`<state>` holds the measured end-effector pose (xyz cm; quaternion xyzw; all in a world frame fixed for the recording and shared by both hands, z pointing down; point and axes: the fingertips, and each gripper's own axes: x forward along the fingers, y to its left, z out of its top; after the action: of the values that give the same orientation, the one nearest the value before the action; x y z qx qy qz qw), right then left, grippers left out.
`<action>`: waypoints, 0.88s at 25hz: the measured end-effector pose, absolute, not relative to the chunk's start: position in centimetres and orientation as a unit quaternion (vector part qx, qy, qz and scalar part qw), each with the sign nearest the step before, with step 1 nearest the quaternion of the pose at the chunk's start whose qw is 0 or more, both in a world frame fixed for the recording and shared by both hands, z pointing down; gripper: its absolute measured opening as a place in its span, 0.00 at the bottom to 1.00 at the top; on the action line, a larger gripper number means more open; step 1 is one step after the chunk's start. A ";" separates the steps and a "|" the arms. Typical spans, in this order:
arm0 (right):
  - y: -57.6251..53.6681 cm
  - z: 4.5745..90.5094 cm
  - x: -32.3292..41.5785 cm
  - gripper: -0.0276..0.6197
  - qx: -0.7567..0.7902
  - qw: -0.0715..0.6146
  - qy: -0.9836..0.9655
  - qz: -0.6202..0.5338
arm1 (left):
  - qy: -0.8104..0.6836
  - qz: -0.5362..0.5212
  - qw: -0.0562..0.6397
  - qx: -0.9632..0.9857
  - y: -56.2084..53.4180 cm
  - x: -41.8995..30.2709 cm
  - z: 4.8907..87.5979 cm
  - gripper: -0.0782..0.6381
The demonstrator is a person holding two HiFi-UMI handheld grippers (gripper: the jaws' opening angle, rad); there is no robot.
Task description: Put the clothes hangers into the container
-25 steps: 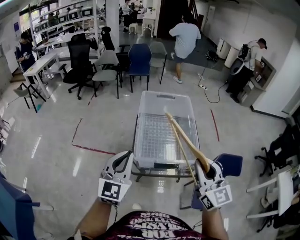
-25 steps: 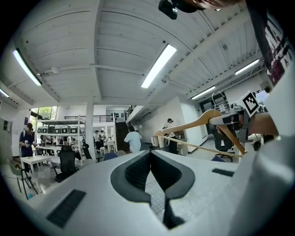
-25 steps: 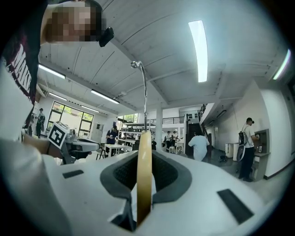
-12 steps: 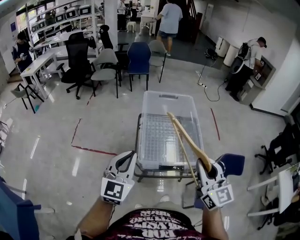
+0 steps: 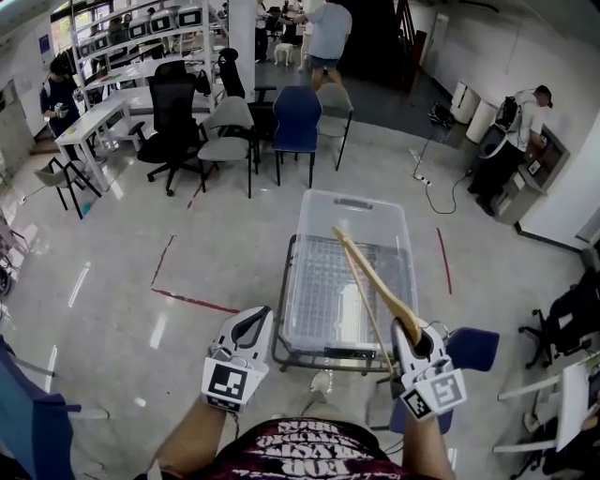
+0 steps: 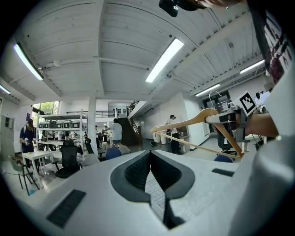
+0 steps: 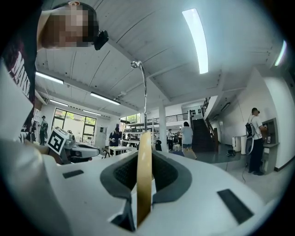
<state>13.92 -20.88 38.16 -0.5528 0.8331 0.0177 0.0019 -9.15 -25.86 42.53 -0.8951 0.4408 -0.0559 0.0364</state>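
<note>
The hanger (image 5: pixel 375 279) reaches over the container (image 5: pixel 354 197), chairs (image 5: pixel 297 112) beyond.

Floor ahead of me: glossy pale tile, one red tape line (image 5: pixel 192 300) to my left, a second strip (image 5: pixel 443 262) to my right. Beyond them, a blue chair (image 5: pixel 298 114) between two grey chairs (image 5: pixel 228 129), and a black office chair (image 5: pixel 175 98) further left, beside white desks (image 5: pixel 89 117). One person (image 5: pixel 58 94) stands at the desks, another (image 5: pixel 329 26) is seen from behind at the far end, and a third (image 5: pixel 525 117) faces the right wall. A loose cable (image 5: pixel 448 192) lies near that wall. A blue seat (image 5: pixel 473 347) is close on my right. Overhead, a strip light (image 6: pixel 164 60).
</note>
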 end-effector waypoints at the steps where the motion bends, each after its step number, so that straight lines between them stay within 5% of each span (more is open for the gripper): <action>1: -21.7 38.3 14.0 0.13 -0.549 0.004 0.835 0.016 | 0.444 -0.059 0.036 -0.893 -26.5 -9.1 42.7 0.12; 22: -38.4 46.6 18.4 0.13 -0.506 -0.006 0.857 -0.095 | 0.463 -0.089 0.006 -0.882 -38.0 -4.2 45.4 0.12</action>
<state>18.39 -38.36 46.55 -0.5060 0.8572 -0.0949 -0.0063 -4.19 -37.97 45.37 -0.8818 0.4632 -0.0887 0.0059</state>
